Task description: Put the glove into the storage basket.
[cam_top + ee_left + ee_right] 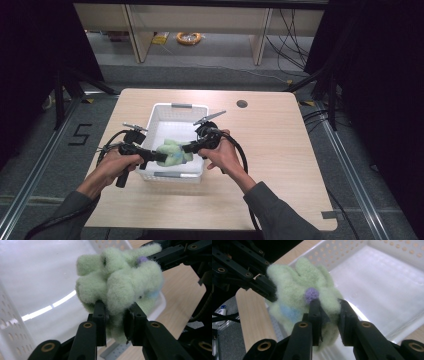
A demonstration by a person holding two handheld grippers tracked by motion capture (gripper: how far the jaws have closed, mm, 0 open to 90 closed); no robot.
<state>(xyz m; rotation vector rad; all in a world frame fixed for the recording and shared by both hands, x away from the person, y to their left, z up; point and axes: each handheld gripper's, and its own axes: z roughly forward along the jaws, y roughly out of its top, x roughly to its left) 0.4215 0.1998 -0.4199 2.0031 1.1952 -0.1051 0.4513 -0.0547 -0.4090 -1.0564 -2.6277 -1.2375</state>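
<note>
A fuzzy pale-green glove (173, 152) with a purple dot and a blue patch hangs over the near part of a white perforated basket (165, 113). My left gripper (159, 157) is shut on its left side, and in the left gripper view the jaws pinch the green fabric (117, 290). From the right, my right gripper (189, 148) is shut on the other side. In the right gripper view the jaws clamp the glove (297, 287) just below the purple dot (311, 293), with the left gripper's fingers (265, 287) gripping its far edge.
The basket stands in the middle of a light wooden table (270, 150) that has a round cable hole (242, 104) at the back. Cables trail from both grippers over the table's near part. Shelving legs and a coil of orange cable (188, 37) lie on the floor beyond.
</note>
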